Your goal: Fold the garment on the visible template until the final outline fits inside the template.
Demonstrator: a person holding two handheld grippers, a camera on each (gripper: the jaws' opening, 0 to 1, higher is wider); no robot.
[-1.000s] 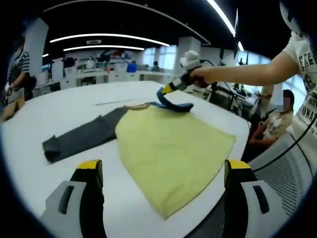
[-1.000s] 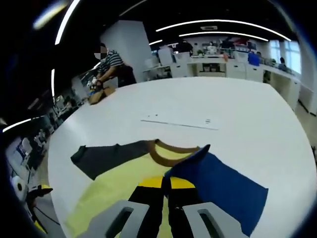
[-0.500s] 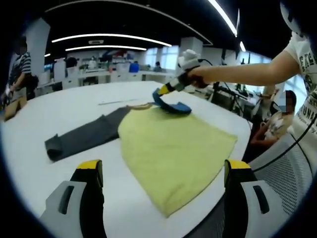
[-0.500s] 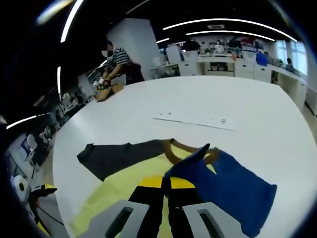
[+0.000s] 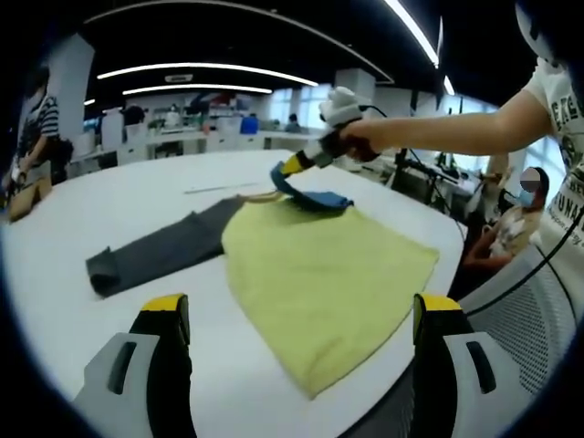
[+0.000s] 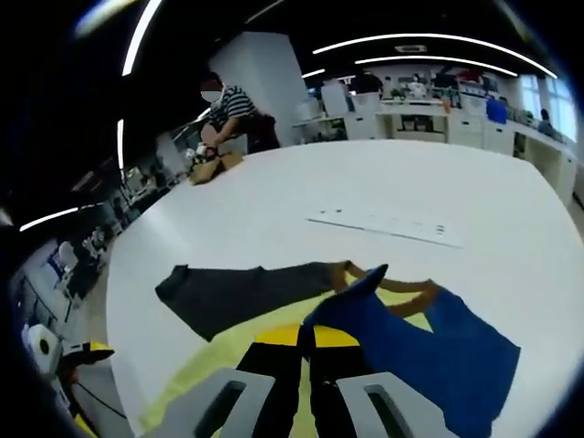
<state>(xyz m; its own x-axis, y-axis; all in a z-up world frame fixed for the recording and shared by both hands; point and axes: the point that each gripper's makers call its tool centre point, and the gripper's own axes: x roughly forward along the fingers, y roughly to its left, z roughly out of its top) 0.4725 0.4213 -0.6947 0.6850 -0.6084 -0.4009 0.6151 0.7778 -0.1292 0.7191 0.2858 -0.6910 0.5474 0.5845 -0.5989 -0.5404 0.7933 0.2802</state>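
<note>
A: Open-plan office, strip lights overhead, big white table (image 5: 109, 205). What's in the left gripper view?

B: The garment (image 5: 319, 274) lies flat toward the table's near right edge. Yellow body, grey sleeve (image 5: 155, 255) stretched out across the table to the left, blue sleeve (image 5: 310, 193) at the far end of the body. The left gripper (image 5: 301, 365) hangs above the near edge with its jaws spread wide and nothing between them. The right gripper (image 5: 294, 166) comes in from the right, a person's hand (image 5: 360, 141) on its handle, yellow-tipped jaws pinched on the blue sleeve, lifting the cloth off the yellow body.

A: Template?

B: A pale strip (image 5: 212, 188) lies on the table beyond the collar. Can't tell what it is.

A: Right gripper view?

B: Same table (image 6: 274, 196). The right gripper (image 6: 307, 339) has its jaws closed tight on the blue sleeve (image 6: 420, 347), which drapes off to the right of the jaws. The brown collar (image 6: 392, 285) is just beyond them, the grey sleeve (image 6: 237, 292) runs left from it, and yellow cloth sits under the jaws. The pale strip (image 6: 388, 224) lies farther out toward the table's middle. A person in a striped shirt (image 6: 233, 119) stands at the far left edge by a brown box (image 6: 214, 166).
</note>
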